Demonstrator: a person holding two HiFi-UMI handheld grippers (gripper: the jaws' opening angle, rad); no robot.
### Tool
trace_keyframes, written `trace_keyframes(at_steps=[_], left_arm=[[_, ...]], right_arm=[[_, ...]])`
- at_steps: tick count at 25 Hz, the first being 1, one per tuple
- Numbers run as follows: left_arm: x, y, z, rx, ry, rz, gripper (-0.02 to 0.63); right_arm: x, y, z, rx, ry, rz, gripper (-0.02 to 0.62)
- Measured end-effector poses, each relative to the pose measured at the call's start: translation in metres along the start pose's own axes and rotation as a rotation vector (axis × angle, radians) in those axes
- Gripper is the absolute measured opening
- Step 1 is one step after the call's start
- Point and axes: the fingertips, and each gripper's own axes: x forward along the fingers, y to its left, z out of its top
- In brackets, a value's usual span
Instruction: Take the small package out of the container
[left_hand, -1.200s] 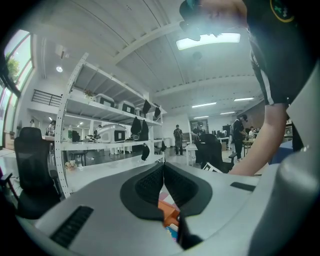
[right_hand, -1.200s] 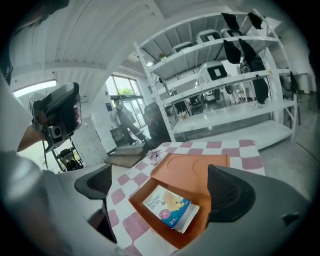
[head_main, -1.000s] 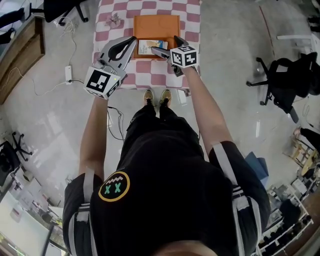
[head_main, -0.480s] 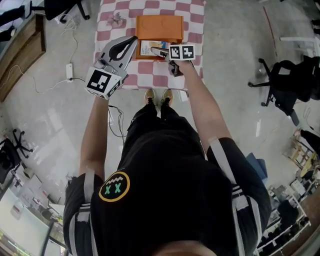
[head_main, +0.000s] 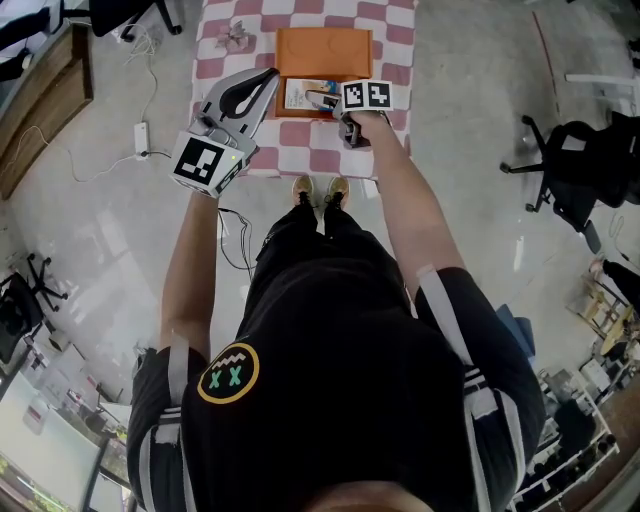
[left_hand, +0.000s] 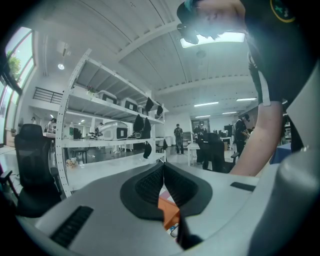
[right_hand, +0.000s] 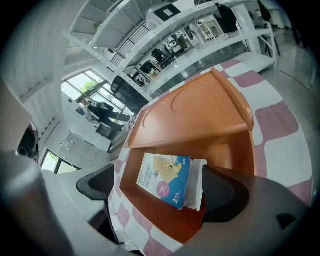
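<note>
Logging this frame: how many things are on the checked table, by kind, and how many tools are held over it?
Orange container, lid open: 1
Small package, lying inside it: 1
Small crumpled item, apart to the container's left, too small to identify: 1
Tools: 2 (left tool shut, right tool open around the package)
Total: 5

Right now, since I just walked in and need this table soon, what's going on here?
A person stands at the checkered table with a gripper in each hand. The right gripper is open and reaches to the orange container, with the small package between its jaws, not yet closed on it. The left gripper is shut and empty, held to the container's left.
</note>
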Motion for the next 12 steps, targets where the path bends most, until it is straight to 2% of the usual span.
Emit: trace_keyframes(at_steps=[10, 12], left_arm=[[-0.006, 0.007, -0.002, -0.005, 0.002, 0.029, 0.02], [-0.008, 0.008, -0.004, -0.006, 0.005, 0.031, 0.02]], right_arm=[[0.016, -0.005, -0.004, 0.055, 0.103, 0.073, 0.527], [0.018, -0.004, -0.005, 0.062, 0.115, 0.099, 0.493]])
